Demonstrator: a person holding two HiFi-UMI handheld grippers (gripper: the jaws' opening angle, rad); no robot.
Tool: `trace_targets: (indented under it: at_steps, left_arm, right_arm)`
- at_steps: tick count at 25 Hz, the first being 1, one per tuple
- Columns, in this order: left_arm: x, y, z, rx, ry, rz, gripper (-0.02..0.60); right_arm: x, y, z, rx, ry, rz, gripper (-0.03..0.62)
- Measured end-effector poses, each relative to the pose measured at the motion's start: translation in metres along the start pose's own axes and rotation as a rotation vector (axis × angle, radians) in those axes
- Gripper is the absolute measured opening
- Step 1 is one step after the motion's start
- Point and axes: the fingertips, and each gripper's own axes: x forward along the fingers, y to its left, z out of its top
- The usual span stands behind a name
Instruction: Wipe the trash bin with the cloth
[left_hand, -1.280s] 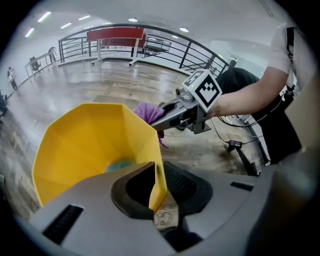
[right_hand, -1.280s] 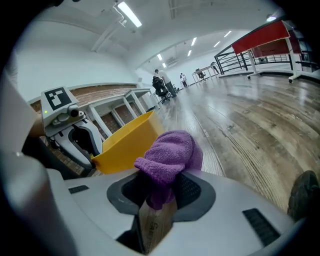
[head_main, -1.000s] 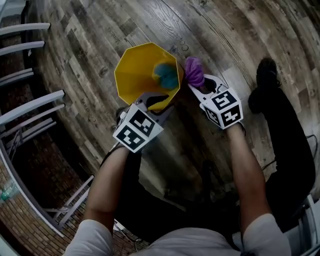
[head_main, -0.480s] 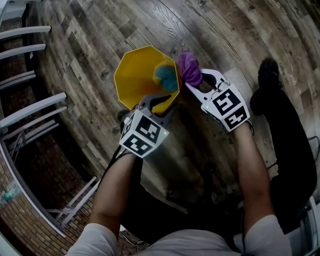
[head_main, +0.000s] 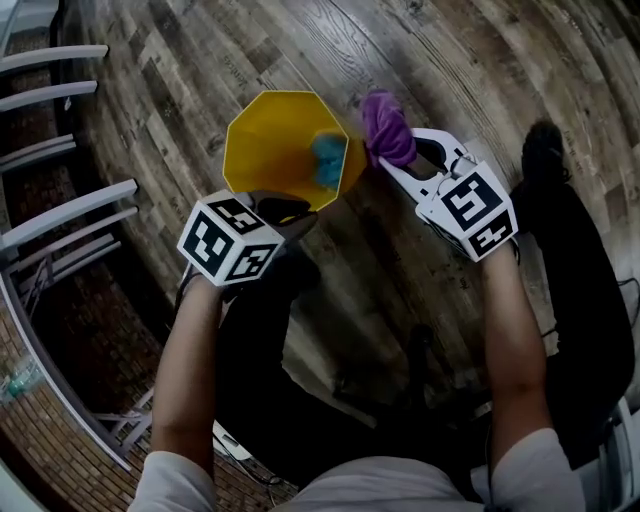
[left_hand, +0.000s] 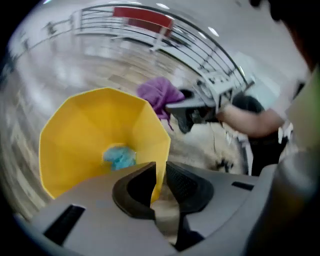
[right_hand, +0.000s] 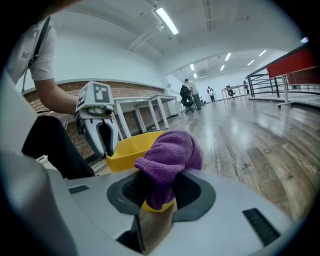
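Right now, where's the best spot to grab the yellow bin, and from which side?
Grab the yellow bin by the thin rim wall on its near side, coming from above with one jaw inside and one outside. Its mouth faces up and looks too wide to span, but each wall is a thin, flat panel. The left gripper has just been closing its jaws on that edge.
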Motion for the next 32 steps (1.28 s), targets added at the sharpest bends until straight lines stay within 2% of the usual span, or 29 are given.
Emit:
trace_targets:
  at_steps: [1, 2, 3, 4, 5, 8, 10, 12, 14, 15, 20, 25, 32]
  left_arm:
    - [-0.007, 0.008, 0.005, -0.118, -0.078, -0.011, 0.068]
    - [-0.012, 0.014, 0.011, -0.191, -0.160, 0.008, 0.096]
    - [-0.015, 0.019, 0.015, -0.202, -0.226, 0.053, 0.125]
    - [-0.014, 0.019, 0.016, -0.164, -0.260, 0.104, 0.138]
    - [-0.011, 0.017, 0.014, -0.095, -0.255, 0.144, 0.138]
    - [0.008, 0.008, 0.004, 0.136, -0.129, 0.172, 0.210]
    - [0.017, 0.003, 0.001, 0.256, -0.079, 0.173, 0.210]
    - [0.025, -0.001, 0.002, 0.331, -0.073, 0.177, 0.209]
    - [0.030, -0.003, 0.007, 0.373, -0.094, 0.175, 0.209]
    - [0.033, -0.003, 0.009, 0.391, -0.101, 0.170, 0.204]
    - [0.044, -0.017, 0.013, 0.410, -0.117, 0.115, 0.066]
    - [0.043, -0.018, 0.025, 0.377, -0.160, 0.091, 0.066]
    - [0.043, -0.018, 0.026, 0.366, -0.174, 0.082, 0.066]
  right_arm:
    - [0.002, 0.002, -0.002, 0.001, 0.002, 0.005, 0.117]
    - [0.004, 0.005, -0.004, 0.000, 0.007, 0.012, 0.117]
    - [0.006, 0.010, -0.007, 0.000, 0.011, 0.021, 0.117]
    - [0.008, 0.014, -0.010, -0.001, 0.016, 0.030, 0.117]
    - [0.009, 0.017, -0.011, -0.005, 0.021, 0.038, 0.117]
    - [0.014, 0.024, -0.013, -0.018, 0.033, 0.052, 0.117]
    - [0.016, 0.028, -0.016, -0.020, 0.039, 0.058, 0.117]
    - [0.016, 0.031, -0.018, -0.032, 0.040, 0.066, 0.117]
    - [0.014, 0.031, -0.015, -0.049, 0.030, 0.066, 0.117]
    - [0.014, 0.029, -0.014, -0.055, 0.026, 0.061, 0.117]
    - [0.029, 0.029, -0.031, -0.068, 0.063, 0.067, 0.117]
    - [0.044, 0.019, -0.049, -0.087, 0.113, 0.073, 0.117]
    - [0.069, 0.011, -0.095, -0.103, 0.234, 0.082, 0.117]
